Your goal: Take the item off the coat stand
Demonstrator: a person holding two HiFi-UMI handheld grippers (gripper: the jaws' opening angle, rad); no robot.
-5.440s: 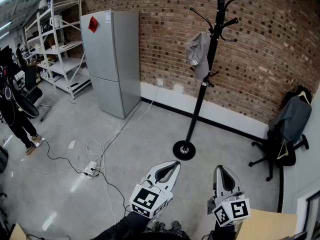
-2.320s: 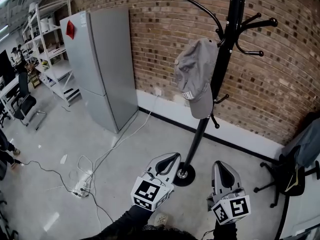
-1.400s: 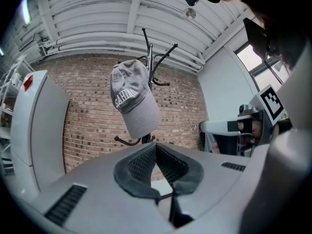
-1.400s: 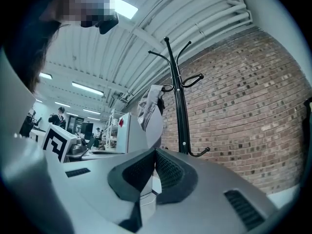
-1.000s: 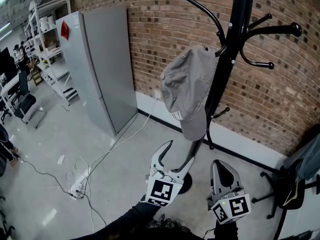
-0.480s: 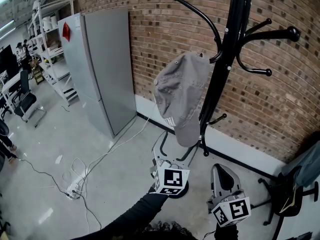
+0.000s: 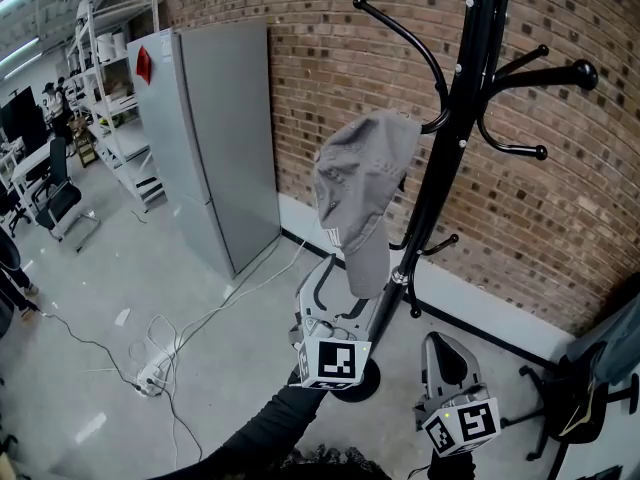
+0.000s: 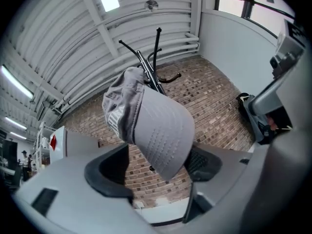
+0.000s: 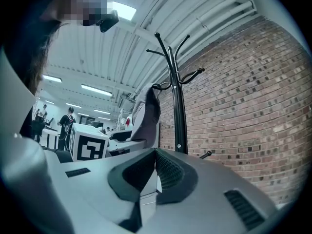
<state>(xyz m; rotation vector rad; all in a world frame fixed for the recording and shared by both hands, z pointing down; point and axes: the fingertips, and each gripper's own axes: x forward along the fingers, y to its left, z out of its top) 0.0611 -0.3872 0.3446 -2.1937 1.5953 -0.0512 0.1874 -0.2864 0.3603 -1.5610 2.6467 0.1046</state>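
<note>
A grey cap (image 7: 358, 190) hangs by its crown from a hook of the black coat stand (image 7: 455, 118), brim pointing down. My left gripper (image 7: 345, 286) is raised to the brim's lower end. In the left gripper view the brim (image 8: 158, 130) reaches down between the two pads, and the left pad (image 8: 108, 165) stands apart from it. Its jaws are closing and do not clamp the cap. My right gripper (image 7: 450, 353) hangs low to the right of the stand's pole, shut and empty. The right gripper view shows its pads (image 9: 165, 172) pressed together, with the cap (image 9: 148, 112) and stand (image 9: 175, 101) beyond.
A grey fridge (image 7: 215, 138) stands against the brick wall to the left, with white shelving (image 7: 110, 88) beyond it. Cables and a power strip (image 7: 150, 378) lie on the floor. An office chair with a jacket (image 7: 600, 368) sits at the right edge.
My left gripper has risen from near the floor to the cap's brim, its jaws now around the brim. The right gripper has stayed low and shut.
</note>
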